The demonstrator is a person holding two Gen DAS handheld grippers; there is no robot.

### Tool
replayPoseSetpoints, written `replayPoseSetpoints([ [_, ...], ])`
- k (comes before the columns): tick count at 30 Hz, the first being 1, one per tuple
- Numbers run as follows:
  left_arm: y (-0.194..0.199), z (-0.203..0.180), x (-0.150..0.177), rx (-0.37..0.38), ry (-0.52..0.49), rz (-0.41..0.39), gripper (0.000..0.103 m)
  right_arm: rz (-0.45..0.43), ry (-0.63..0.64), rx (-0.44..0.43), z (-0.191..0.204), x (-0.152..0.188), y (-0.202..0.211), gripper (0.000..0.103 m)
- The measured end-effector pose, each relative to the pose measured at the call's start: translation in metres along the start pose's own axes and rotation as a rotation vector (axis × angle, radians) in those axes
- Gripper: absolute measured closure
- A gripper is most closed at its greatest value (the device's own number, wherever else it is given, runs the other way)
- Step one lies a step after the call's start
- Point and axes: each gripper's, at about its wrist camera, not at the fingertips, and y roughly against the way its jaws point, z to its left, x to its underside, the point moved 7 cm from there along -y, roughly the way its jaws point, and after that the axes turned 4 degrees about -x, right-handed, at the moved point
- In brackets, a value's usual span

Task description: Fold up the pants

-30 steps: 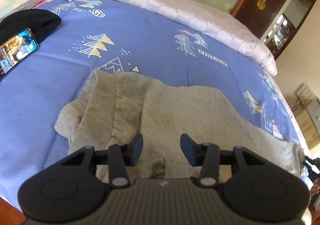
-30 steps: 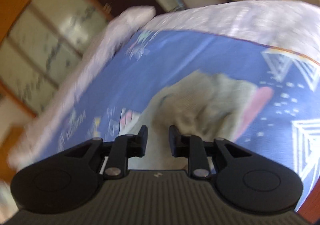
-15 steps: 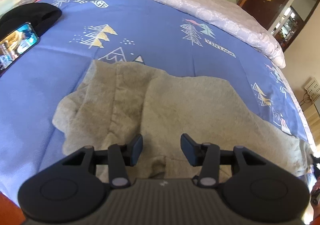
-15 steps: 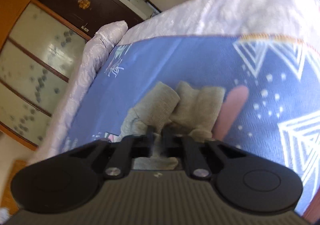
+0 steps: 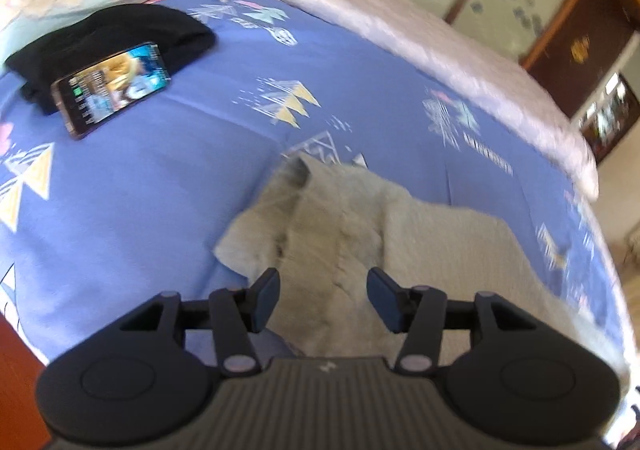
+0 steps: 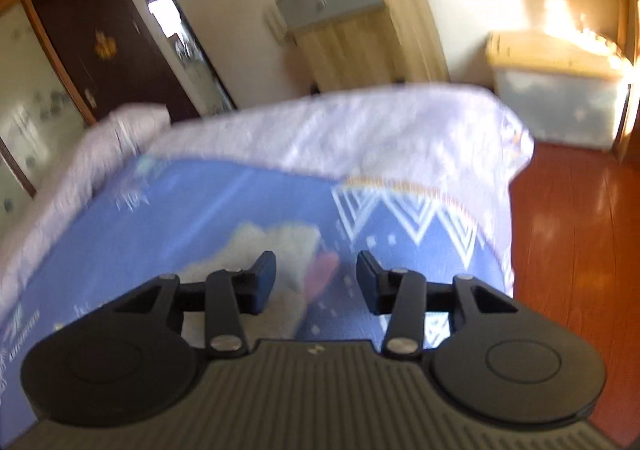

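1. Since half a second ago, right gripper (image 6: pixel 316 278) has let go of the pants (image 5: pixel 400 250) and gapes empty.
2. Left gripper (image 5: pixel 323 300) hovers open over the pants lying on the bed (image 5: pixel 160 190); regrasping seems next.

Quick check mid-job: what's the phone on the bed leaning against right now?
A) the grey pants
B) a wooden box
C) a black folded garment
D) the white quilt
C: in the left wrist view the phone, screen lit, rests against the black folded garment near the pillows, well apart from the grey pants.
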Motion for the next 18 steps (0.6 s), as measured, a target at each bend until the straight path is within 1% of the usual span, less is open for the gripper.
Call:
replayPoseSetpoints([
  [1,0.001,0.004,-0.003,0.012,0.026,-0.001,0.054,-0.020,0.018,-0.017,0.007,-0.004,0.005,0.055],
  [3,-0.001,0.013,-0.006,0.044,0.087,0.004,0.052,-0.055,0.066,-0.078,0.028,-0.011,0.017,0.055],
  [5,-0.008,0.020,-0.006,0.053,0.120,0.014,0.045,-0.056,0.112,-0.167,0.057,-0.013,0.028,0.055],
  [7,-0.020,0.023,-0.003,0.057,0.139,0.043,0.042,0.002,0.160,-0.285,0.087,-0.004,0.032,0.055],
  [9,-0.031,0.020,0.003,0.090,0.146,0.089,0.042,0.070,0.196,-0.379,0.116,0.011,0.035,0.055],
  [10,-0.037,0.018,0.006,0.097,0.136,0.103,0.046,0.102,0.210,-0.411,0.129,0.023,0.037,0.055],
  [11,-0.042,0.015,0.007,0.085,0.111,0.113,0.060,0.139,0.221,-0.439,0.140,0.036,0.038,0.055],
  [12,-0.046,0.012,0.008,0.067,0.082,0.125,0.068,0.178,0.228,-0.463,0.150,0.049,0.039,0.055],
  [13,-0.050,0.011,0.007,0.053,0.065,0.135,0.081,0.221,0.234,-0.487,0.160,0.064,0.038,0.055],
  [14,-0.050,0.010,0.004,0.054,0.063,0.133,0.088,0.267,0.236,-0.507,0.170,0.080,0.038,0.055],
  [15,-0.046,0.008,-0.005,0.078,0.061,0.117,0.090,0.320,0.231,-0.527,0.179,0.095,0.037,0.055],
  [16,-0.038,0.006,-0.015,0.106,0.056,0.083,0.091,0.379,0.223,-0.554,0.188,0.111,0.037,0.055],
  [17,-0.026,0.003,-0.030,0.129,0.041,0.025,0.092,0.429,0.215,-0.585,0.198,0.124,0.040,0.055],
  [18,-0.011,0.001,-0.045,0.140,0.019,-0.051,0.092,0.477,0.217,-0.623,0.210,0.137,0.045,0.055],
])
